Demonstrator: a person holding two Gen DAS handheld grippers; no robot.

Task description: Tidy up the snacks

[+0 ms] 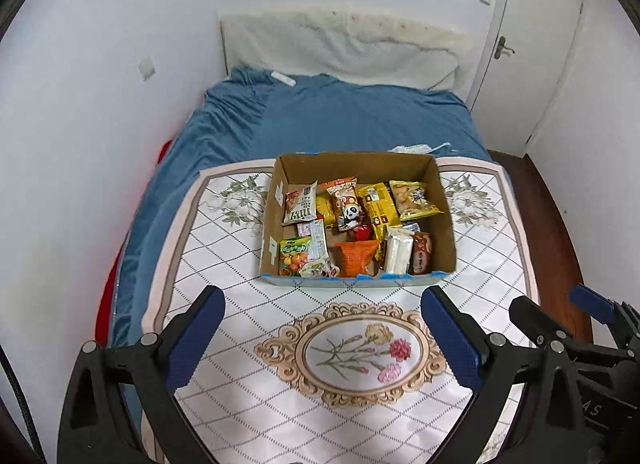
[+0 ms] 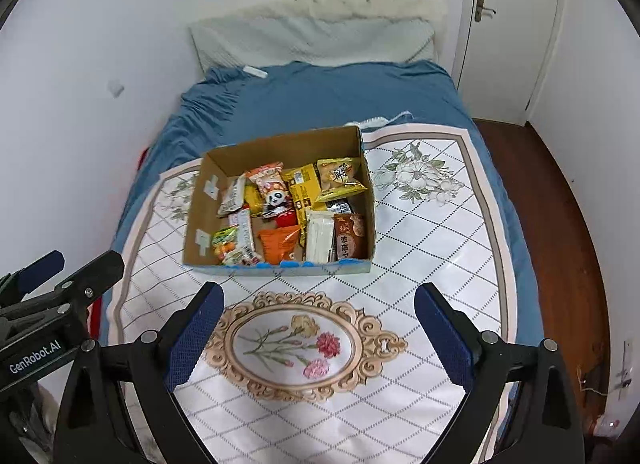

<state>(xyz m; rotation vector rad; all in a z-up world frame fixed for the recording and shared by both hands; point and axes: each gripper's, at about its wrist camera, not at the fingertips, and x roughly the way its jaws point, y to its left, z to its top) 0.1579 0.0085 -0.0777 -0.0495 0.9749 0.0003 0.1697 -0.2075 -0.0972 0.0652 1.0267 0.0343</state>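
Snacks (image 1: pixel 352 224) fill the cardboard box (image 1: pixel 444 216), long axis crosswise; left tool (image 1: pixel 322 304) and right tool (image 2: pixel 318 300) both gape empty.

Left wrist view looks forward and down along its own fingers (image 1: pixel 448 340) from the foot end of the bed (image 1: pixel 340 112), facing the headboard wall, cardboard box (image 1: pixel 444 220) roughly centred, not close. Right wrist view does the same from a spot further right, so the box (image 2: pixel 370 200) sits left of centre. Each view catches the other gripper at its edge: right gripper (image 1: pixel 560 312) lower right, left gripper (image 2: pixel 76 264) lower left. Shared: box, floral mat (image 1: pixel 224 264), bed, door (image 1: pixel 532 44).
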